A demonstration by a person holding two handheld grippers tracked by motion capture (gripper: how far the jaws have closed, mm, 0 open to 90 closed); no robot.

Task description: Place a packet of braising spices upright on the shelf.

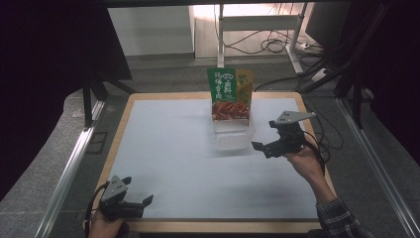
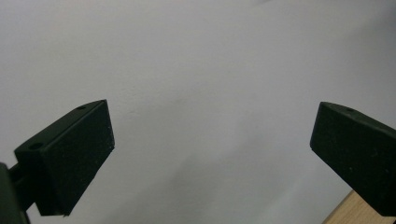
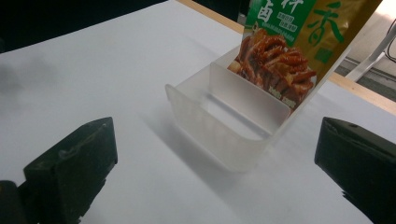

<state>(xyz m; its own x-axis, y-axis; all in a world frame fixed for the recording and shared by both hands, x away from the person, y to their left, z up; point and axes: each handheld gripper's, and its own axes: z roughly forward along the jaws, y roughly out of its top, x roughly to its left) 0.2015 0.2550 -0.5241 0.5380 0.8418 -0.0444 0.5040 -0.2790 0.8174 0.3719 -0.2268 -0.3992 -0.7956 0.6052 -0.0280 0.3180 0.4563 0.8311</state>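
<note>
A clear plastic bin (image 1: pixel 233 138) (image 3: pixel 212 133) with a divider stands on the white table top (image 1: pixel 168 148), right of centre toward the back. A green and yellow food packet (image 1: pixel 230 94) (image 3: pixel 289 46) stands upright in its far compartment; the near compartment holds nothing. My right gripper (image 1: pixel 266 135) (image 3: pixel 215 154) hovers just right of the bin, open, its jaws wide apart and pointed at the bin with nothing between them. My left gripper (image 1: pixel 137 190) (image 2: pixel 212 140) rests low at the table's front left corner, open, over bare white surface.
The table's wooden rim (image 1: pixel 213 225) (image 2: pixel 341 212) runs close to the left gripper. Metal frame rails (image 1: pixel 74 158) flank the table on both sides. Cables (image 1: pixel 267 44) lie on the floor behind the table.
</note>
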